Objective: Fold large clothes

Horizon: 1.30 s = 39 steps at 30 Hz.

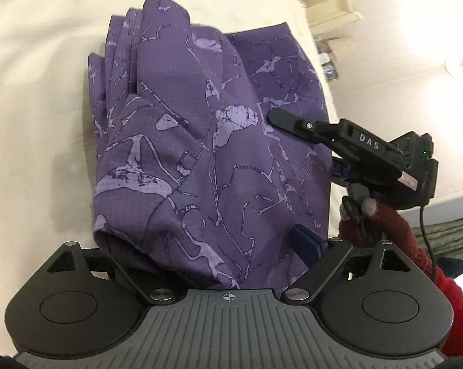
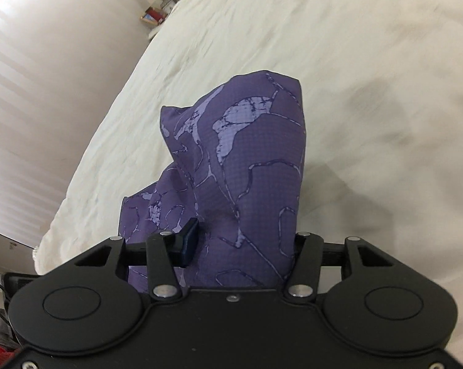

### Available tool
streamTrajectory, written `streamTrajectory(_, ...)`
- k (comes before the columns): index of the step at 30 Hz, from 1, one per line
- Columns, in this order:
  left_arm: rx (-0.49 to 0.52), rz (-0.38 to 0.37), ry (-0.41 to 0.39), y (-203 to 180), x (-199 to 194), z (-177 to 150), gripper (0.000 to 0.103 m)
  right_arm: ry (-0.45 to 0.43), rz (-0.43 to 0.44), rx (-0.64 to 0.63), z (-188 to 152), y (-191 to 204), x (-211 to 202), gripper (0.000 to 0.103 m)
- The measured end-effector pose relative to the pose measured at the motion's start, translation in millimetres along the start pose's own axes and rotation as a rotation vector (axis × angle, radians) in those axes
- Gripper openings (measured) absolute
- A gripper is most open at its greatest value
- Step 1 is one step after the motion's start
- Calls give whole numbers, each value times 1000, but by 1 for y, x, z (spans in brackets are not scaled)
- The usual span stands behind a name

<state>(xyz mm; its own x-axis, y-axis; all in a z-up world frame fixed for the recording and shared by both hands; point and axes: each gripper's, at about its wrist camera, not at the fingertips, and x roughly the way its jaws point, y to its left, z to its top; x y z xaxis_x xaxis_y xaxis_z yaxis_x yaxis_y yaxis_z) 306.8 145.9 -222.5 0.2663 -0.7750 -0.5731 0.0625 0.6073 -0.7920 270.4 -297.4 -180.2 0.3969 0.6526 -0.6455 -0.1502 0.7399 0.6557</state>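
A purple patterned garment lies bunched and partly folded on a cream bed sheet. My left gripper is shut on the garment's near edge; only its right blue pad shows, the other is under the cloth. In the left wrist view my right gripper reaches in from the right, with its finger on the garment's right side. In the right wrist view my right gripper is shut on a raised fold of the garment; its left pad shows, the right one is hidden by cloth.
The bed sheet spreads all around the garment. The bed's edge runs on the right in the left wrist view, with a cream carved furniture piece beyond it. A wall and a shelf lie past the bed's left edge.
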Motion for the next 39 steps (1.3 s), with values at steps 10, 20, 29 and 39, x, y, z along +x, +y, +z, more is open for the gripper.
streamTrajectory(10, 101, 206, -37, -83, 118, 16, 87, -59, -229, -56, 65, -96, -64, 78)
streamTrajectory(20, 174, 371, -120, -94, 88, -5, 88, -152, -361, -86, 43, -109, -90, 93)
streamTrajectory(29, 425, 501, -258, -181, 74, -12, 90, -313, -333, -164, 11, -86, -150, 102)
streamTrajectory(39, 521, 601, -332, -249, 62, -34, 89, -345, -395, -183, -37, -45, -173, 102)
